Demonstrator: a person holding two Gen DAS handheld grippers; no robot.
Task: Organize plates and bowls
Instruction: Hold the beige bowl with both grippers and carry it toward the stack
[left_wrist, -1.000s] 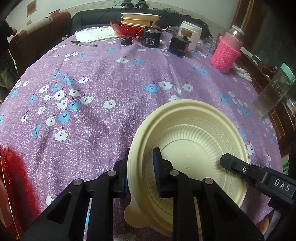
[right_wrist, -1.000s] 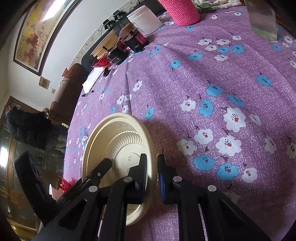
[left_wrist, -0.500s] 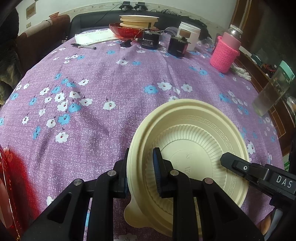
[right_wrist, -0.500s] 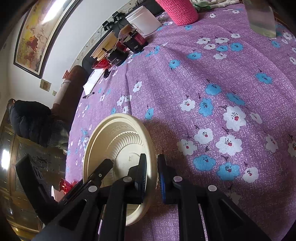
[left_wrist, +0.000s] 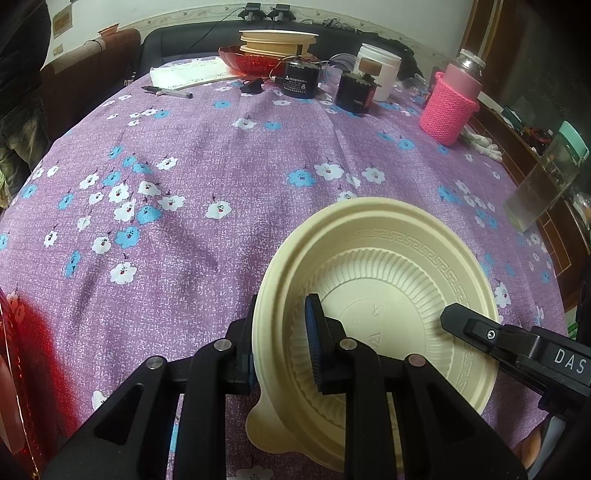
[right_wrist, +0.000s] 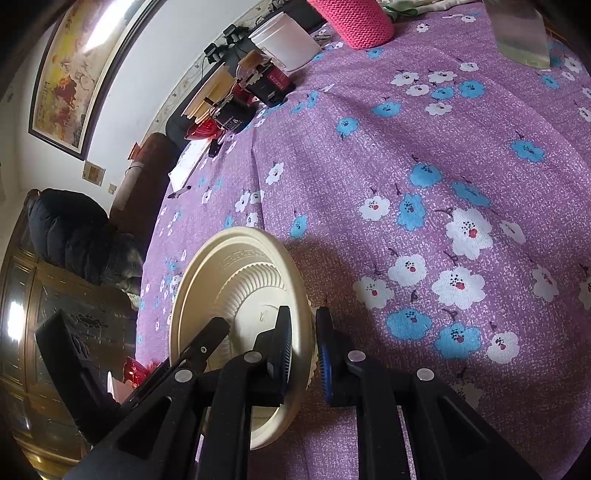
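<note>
In the left wrist view, a cream plastic bowl (left_wrist: 384, 288) is gripped at its left rim by the left gripper (left_wrist: 282, 343): one finger is placed outside the rim and the other inside the bowl, so the fingers are closed on the rim with only the wall between them. The bowl is held over the purple flowered tablecloth (left_wrist: 207, 177), on the near right part of it. At the right side of the bowl the right gripper (left_wrist: 517, 347) is seen reaching over the opposite rim. At the far edge of the table a stack of cream plates (left_wrist: 277, 41) and a red bowl (left_wrist: 248, 63) are found, and a pink knitted bottle cover (left_wrist: 447, 110) is seen further right. In the right wrist view, the same bowl (right_wrist: 236, 280) is seen edge-on and tilted, and its rim is clamped between the narrowly closed fingers of the right gripper (right_wrist: 304, 347). The left gripper (right_wrist: 199, 350) is seen inside the bowl, to the left.
</note>
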